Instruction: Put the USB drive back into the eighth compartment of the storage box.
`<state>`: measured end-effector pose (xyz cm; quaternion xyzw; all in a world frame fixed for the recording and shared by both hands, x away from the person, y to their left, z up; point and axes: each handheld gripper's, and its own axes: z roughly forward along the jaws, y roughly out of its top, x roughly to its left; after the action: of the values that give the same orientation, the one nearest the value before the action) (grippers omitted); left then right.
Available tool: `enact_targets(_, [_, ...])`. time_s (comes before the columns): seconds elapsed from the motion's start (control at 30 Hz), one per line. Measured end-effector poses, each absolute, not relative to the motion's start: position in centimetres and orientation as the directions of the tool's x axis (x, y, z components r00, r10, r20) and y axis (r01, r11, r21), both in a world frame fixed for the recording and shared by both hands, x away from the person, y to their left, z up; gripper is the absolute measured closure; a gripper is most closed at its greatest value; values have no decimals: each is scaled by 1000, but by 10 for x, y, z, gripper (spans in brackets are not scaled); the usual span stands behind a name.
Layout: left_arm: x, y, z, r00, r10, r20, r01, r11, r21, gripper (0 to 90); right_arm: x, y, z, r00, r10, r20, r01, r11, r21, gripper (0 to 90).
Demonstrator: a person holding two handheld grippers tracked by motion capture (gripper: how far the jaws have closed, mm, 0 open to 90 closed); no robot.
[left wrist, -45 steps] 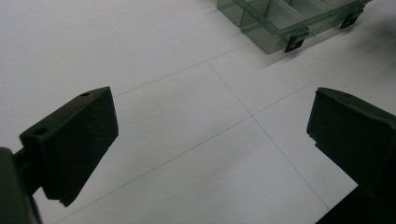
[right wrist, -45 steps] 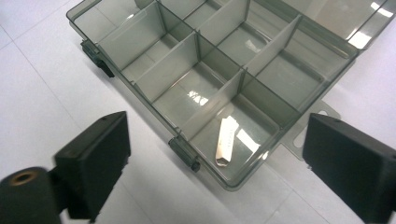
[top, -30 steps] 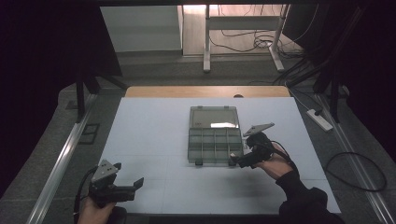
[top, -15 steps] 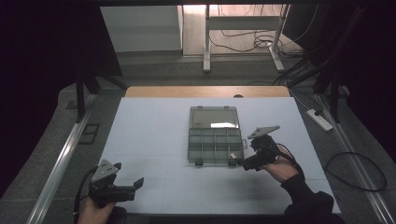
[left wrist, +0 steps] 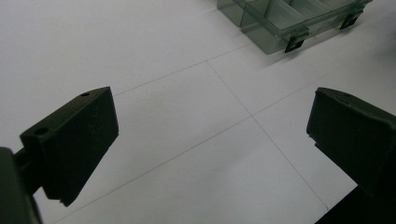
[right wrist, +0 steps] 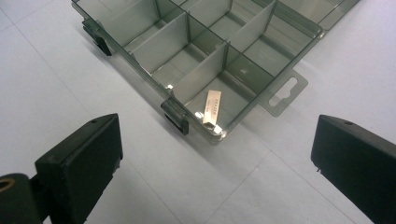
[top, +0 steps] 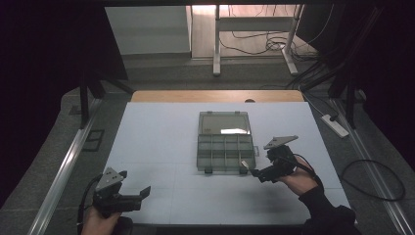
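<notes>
A clear grey compartment box point(top: 225, 152) lies open in the middle of the white table, lid folded back. In its near right corner compartment rests a small tan strip point(right wrist: 212, 108), also seen as a pale strip point(top: 243, 164) from above. My right gripper point(top: 256, 173) stands open just off the box's near right corner, nothing between its jaws. My left gripper point(top: 142, 195) is open near the table's front left, over bare table; the box's front edge point(left wrist: 275, 37) shows far ahead of it.
Two black latches point(right wrist: 176, 117) stick out of the box's front wall. A hanging tab point(right wrist: 284, 92) juts from its right side. A white power strip point(top: 334, 125) lies off the table's right edge, with cables on the floor beyond.
The right gripper has drawn back toward the person, away from the box's near right corner. The left gripper has stayed put.
</notes>
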<state>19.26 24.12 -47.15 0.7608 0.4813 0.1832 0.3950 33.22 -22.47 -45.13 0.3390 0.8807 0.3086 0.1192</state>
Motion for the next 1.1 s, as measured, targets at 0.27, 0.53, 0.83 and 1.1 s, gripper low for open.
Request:
enact_targets(0.27, [193,241,-471,469,877,-103,588,-224,777,22,327,-230,-450,-736,677,-8,524,576,627,26])
enact_targets(0.53, [193,242,-472,470,876,-108,590,-221,777,22,324,-237,-450,-726,688,-7,531,568,629,32])
enact_targets(0.83, [193,242,-472,469,876,-108,591,-221,776,22,319,-247,-447,-713,702,-1,539,549,639,35])
enact_targets(1.1, [193,241,-472,469,877,-108,593,-222,774,22,314,-256,-446,-691,723,6,554,524,647,23])
